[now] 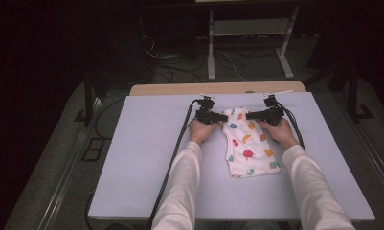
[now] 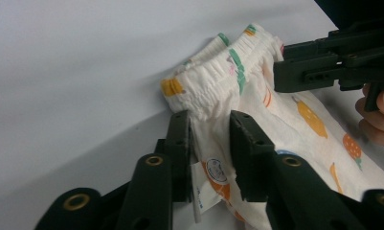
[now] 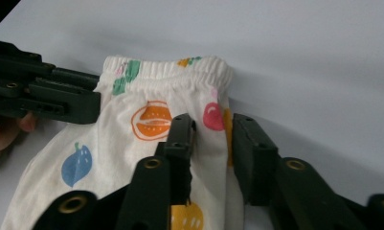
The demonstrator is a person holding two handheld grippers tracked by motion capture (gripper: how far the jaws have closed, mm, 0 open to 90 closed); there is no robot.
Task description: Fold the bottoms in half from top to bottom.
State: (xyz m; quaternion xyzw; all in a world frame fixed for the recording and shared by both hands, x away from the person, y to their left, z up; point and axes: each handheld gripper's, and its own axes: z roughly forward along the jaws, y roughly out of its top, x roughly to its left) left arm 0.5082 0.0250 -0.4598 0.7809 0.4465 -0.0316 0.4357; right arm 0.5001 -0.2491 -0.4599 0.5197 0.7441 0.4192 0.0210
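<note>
A pale lavender-grey table top [image 1: 146, 158] carries one thing: a small white garment printed with coloured fruit [image 1: 249, 143], lying flat toward two o'clock from the table's centre, waistband farthest.

Left claw [image 2: 209, 143] jaws astride shorts [image 2: 256, 96] waistband, table [image 2: 74, 72] beneath.

A lab-like room — dark, loose cables [image 1: 173, 67] on the floor, bare metal frame [image 1: 249, 43].
</note>
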